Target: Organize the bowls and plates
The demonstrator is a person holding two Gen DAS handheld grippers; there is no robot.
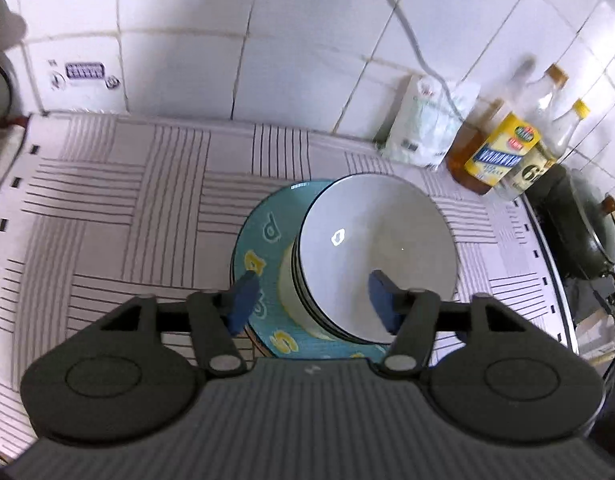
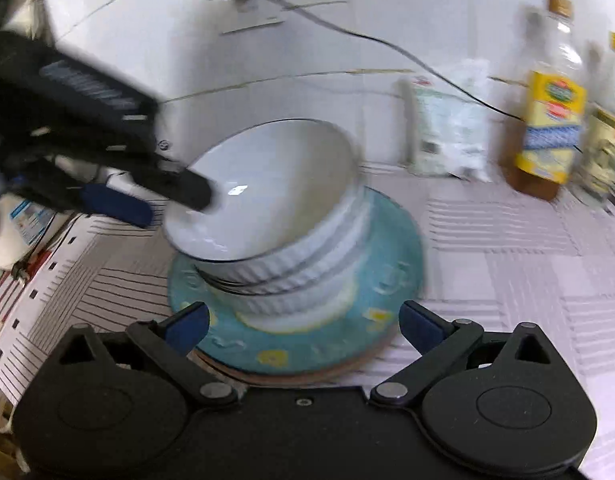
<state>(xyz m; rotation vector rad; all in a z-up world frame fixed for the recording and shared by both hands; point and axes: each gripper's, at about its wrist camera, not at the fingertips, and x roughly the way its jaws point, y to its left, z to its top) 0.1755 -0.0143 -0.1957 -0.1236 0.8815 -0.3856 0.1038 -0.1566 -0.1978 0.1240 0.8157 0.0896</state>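
Note:
A stack of white ribbed bowls [image 1: 371, 240] stands on a teal plate [image 1: 267, 236] with yellow letters, on the striped mat. The top bowl [image 2: 275, 184] sits tilted on the stack. My left gripper [image 1: 312, 302] is open and straddles the top bowl's near rim, one blue pad [image 1: 381, 304] inside and the other pad [image 1: 243, 300] outside; neither pad presses on it. The right wrist view shows the left gripper [image 2: 171, 208] coming in from the left. My right gripper [image 2: 303, 328] is open over the teal plate's [image 2: 235, 340] near edge with nothing held. A brownish plate edge peeks from under the teal one.
Oil bottles [image 1: 495, 148] and a white bag [image 1: 423, 124] stand against the tiled wall at the back right. A dark pan [image 1: 579, 232] sits on the stove to the right. A cable [image 2: 387, 44] runs from a wall socket. The striped mat [image 1: 107, 208] stretches to the left.

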